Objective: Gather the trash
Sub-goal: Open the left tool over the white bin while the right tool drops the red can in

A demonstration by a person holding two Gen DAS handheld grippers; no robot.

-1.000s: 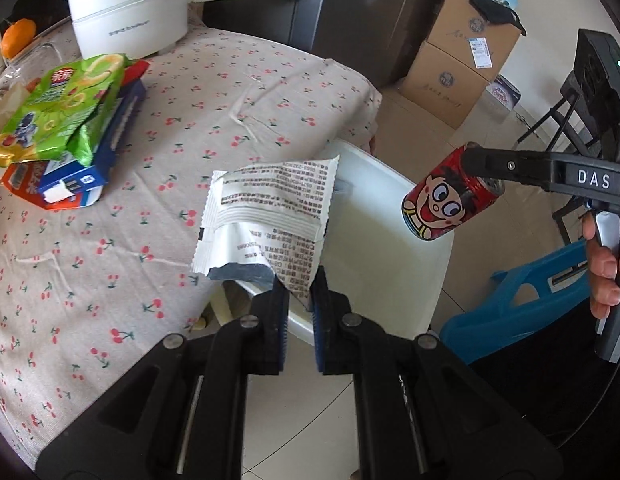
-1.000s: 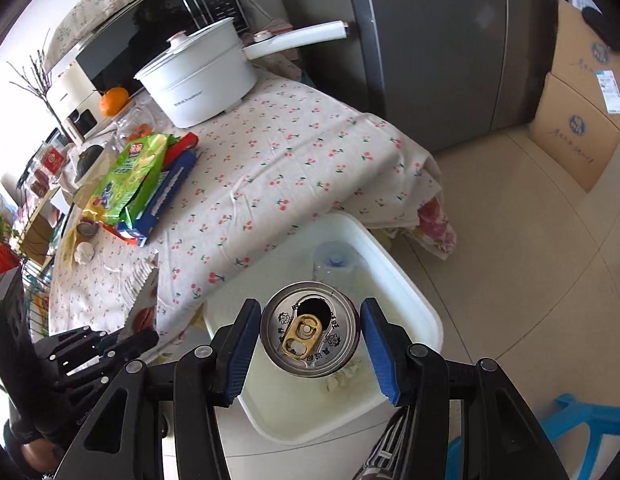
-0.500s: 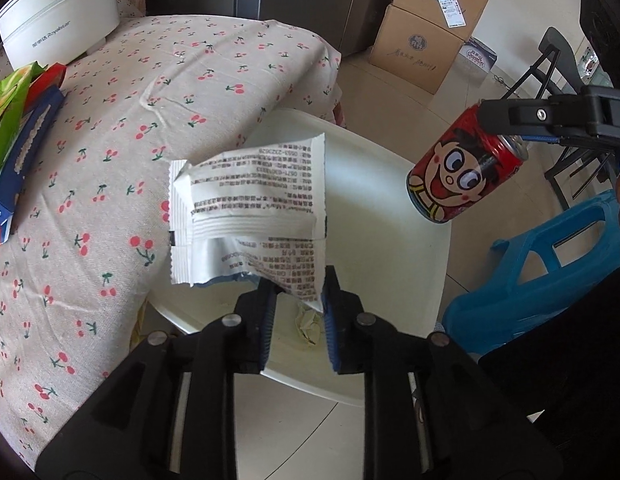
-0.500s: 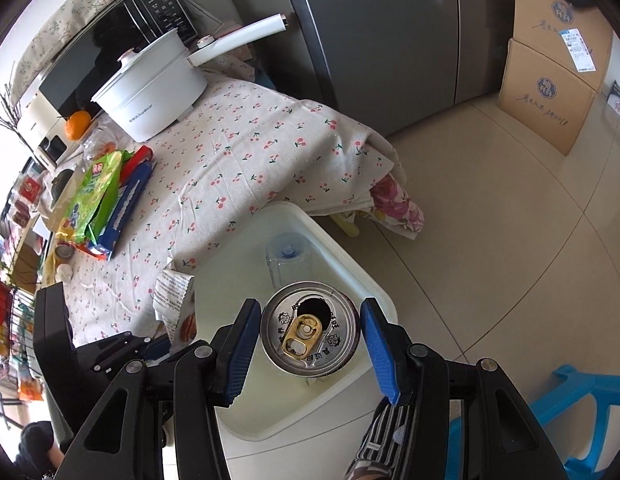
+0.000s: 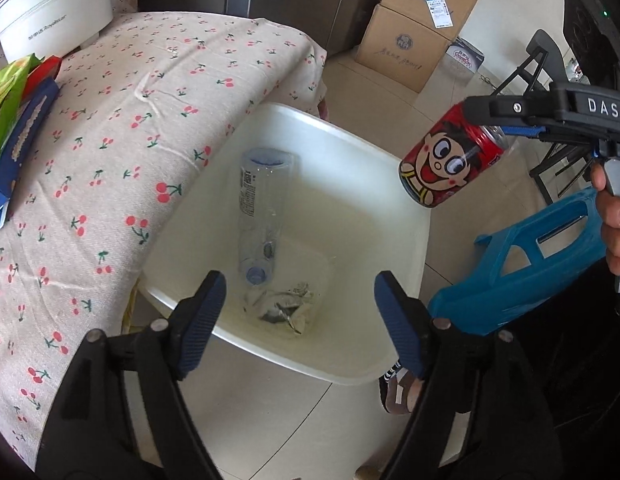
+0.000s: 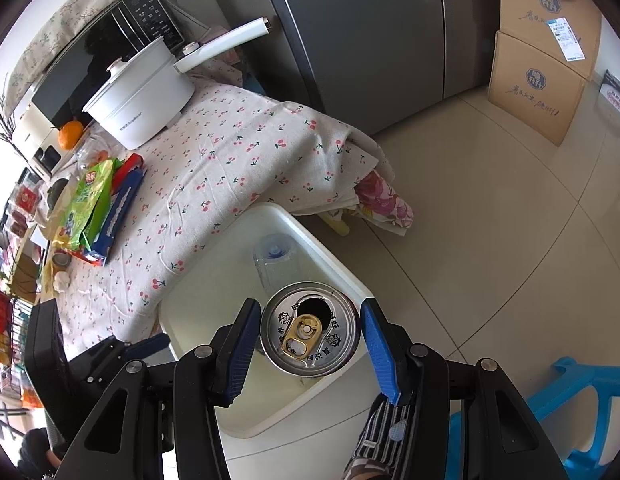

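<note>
Dropping the Wrapper, Holding the Can

Gripped side-on between the blue pads of the right gripper, the red drink can hangs tilted over the white bin. Its side shows a cartoon face with big round eyes; its silver top carries a gold pull tab, an open mouth and a ring of small characters too fine to read. The arm of that gripper bears the letters "DAS".

Down in the bin lies a crumpled silver wrapper, next to the cap end of a clear plastic bottle that leans against the wall, with a printed label and a small code square on it. A second ago this printed wrapper was pinched in the left gripper above the bin's edge; its jaws have just been opening, they stand wide apart over the bin with nothing between them, and the wrapper rests on the bottom well below the fingertips. The can sits in the right gripper exactly as before.

Beside the bin stands a table under a cherry-print cloth. On it are a white electric pot with small grey lettering I cannot make out, and a stack of snack bags, green on top. Cardboard boxes with a round logo and shipping labels stand on the tiled floor, and a blue plastic stool sits near the bin.
</note>
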